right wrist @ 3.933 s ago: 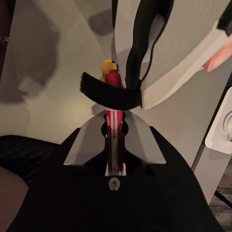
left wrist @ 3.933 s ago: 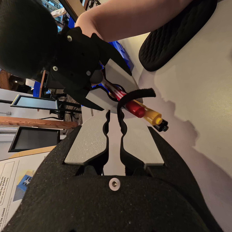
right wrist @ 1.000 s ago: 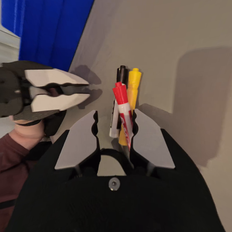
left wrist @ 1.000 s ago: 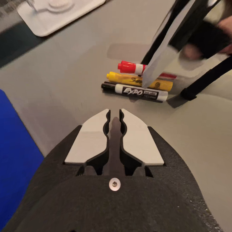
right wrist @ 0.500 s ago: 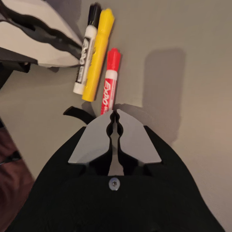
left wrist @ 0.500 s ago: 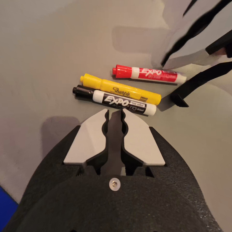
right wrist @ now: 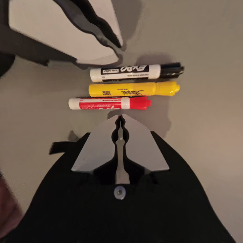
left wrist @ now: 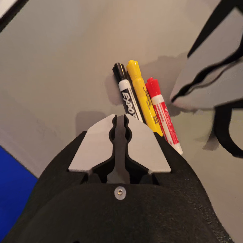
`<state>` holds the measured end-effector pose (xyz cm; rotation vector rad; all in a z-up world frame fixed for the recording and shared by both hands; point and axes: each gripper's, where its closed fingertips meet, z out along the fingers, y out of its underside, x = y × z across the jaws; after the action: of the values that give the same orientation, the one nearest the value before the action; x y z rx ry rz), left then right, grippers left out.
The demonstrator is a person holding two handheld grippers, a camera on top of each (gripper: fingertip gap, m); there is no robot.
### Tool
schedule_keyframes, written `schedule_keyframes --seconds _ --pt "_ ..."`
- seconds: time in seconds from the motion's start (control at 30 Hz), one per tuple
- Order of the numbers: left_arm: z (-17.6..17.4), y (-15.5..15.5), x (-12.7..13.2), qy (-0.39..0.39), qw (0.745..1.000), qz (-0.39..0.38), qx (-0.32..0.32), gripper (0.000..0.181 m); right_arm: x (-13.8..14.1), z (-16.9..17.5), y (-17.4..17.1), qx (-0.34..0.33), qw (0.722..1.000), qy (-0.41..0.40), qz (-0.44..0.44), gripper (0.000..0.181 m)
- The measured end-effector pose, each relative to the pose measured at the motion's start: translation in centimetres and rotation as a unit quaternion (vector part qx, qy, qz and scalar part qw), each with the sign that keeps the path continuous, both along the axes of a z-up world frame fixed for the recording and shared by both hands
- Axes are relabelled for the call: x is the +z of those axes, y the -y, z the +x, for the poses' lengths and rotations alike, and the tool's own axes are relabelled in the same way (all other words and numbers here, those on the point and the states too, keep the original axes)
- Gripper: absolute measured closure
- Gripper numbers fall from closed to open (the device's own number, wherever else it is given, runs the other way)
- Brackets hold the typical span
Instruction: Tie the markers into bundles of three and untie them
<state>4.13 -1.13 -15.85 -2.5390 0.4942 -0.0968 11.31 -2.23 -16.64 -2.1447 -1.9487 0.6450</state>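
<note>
Three loose markers lie side by side on the grey table: black [left wrist: 126,92], yellow [left wrist: 142,94] and red [left wrist: 160,109]. They also show in the right wrist view as black [right wrist: 124,73], yellow [right wrist: 131,89] and red [right wrist: 105,103]. My left gripper [left wrist: 120,115] is empty with its jaws a narrow slit apart, its tip over the black marker's tail. My right gripper [right wrist: 120,115] is shut, its tip at the red marker's side. A black strap [left wrist: 223,131] hangs under the right gripper and sticks out at its left [right wrist: 57,147]. What holds the strap is hidden.
A blue surface [left wrist: 13,171] lies off the table edge at the lower left of the left wrist view. A white object's corner [left wrist: 5,9] shows at the top left. The two grippers face each other across the markers, the left one [right wrist: 119,52] just beyond the black marker. The gap from one gripper's tips to the other's is roughly 8 cm.
The red marker, apart from the yellow half a second ago, now lies against it. Both grippers have swung round the markers. The left jaws have narrowed. Earlier the markers were strapped and held.
</note>
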Motion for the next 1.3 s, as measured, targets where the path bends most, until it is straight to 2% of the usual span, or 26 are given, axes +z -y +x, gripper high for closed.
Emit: schedule_keyframes --seconds 0.03,0.1,0.2,0.27,0.33,0.53,0.67,0.77,0.83,0.93,1.0,1.07,1.13,1.3 --pt "-0.1 0.7 0.6 0.012 1.000 0.017 0.008 0.171 0.6 0.1 -0.8 0.028 0.999 -0.026 0.035 0.179" --pt "0.5 3.0 1.8 0.049 0.998 0.047 0.016 0.162 1.7 -0.1 -3.3 0.063 0.989 -0.081 0.111 0.166" --pt "2.7 6.7 3.0 0.073 0.994 0.086 0.012 0.145 2.0 -0.7 -4.6 0.124 0.977 -0.121 0.128 0.163" --pt "3.8 8.0 2.6 0.049 0.993 0.104 0.023 0.143 1.4 -0.9 -6.0 0.135 0.974 -0.106 0.145 0.168" --pt "5.0 8.6 1.0 0.010 0.996 0.086 0.033 0.134 0.9 -0.7 -6.4 0.147 0.977 -0.095 0.126 0.171" --pt "5.1 5.4 -0.9 -0.094 0.986 0.116 0.074 0.109 0.0 -0.3 -8.1 0.169 0.969 -0.101 0.146 0.169" --pt "4.3 4.5 -0.7 -0.110 0.981 0.131 0.089 0.115 -0.3 0.2 -7.0 0.190 0.969 -0.106 0.116 0.172" --pt "3.0 5.0 -0.3 -0.128 0.977 0.139 0.102 0.118 0.6 1.4 -8.3 0.153 0.971 -0.106 0.152 0.172" --pt "2.7 5.5 0.4 -0.112 0.977 0.149 0.102 0.120 1.3 3.2 -7.5 0.157 0.971 -0.110 0.143 0.171" --pt "5.2 5.4 1.4 -0.017 0.986 0.148 0.069 0.125 1.2 5.9 -5.5 0.199 0.967 -0.111 0.117 0.165" --pt "5.8 4.3 2.1 -0.033 0.986 0.156 0.044 0.125 0.5 6.9 -3.4 0.226 0.966 -0.109 0.062 0.173" --pt "6.6 3.1 2.1 -0.055 0.990 0.133 0.016 0.118 -0.1 7.0 -1.7 0.246 0.963 -0.111 0.027 0.173" --pt "7.5 2.2 1.4 -0.047 0.994 0.097 0.005 0.117 -0.8 6.9 -1.2 0.259 0.960 -0.101 0.032 0.174" --pt "7.8 1.2 -0.5 -0.022 1.000 0.010 0.020 0.112 -0.8 5.9 -0.8 0.254 0.958 -0.124 0.040 0.174"
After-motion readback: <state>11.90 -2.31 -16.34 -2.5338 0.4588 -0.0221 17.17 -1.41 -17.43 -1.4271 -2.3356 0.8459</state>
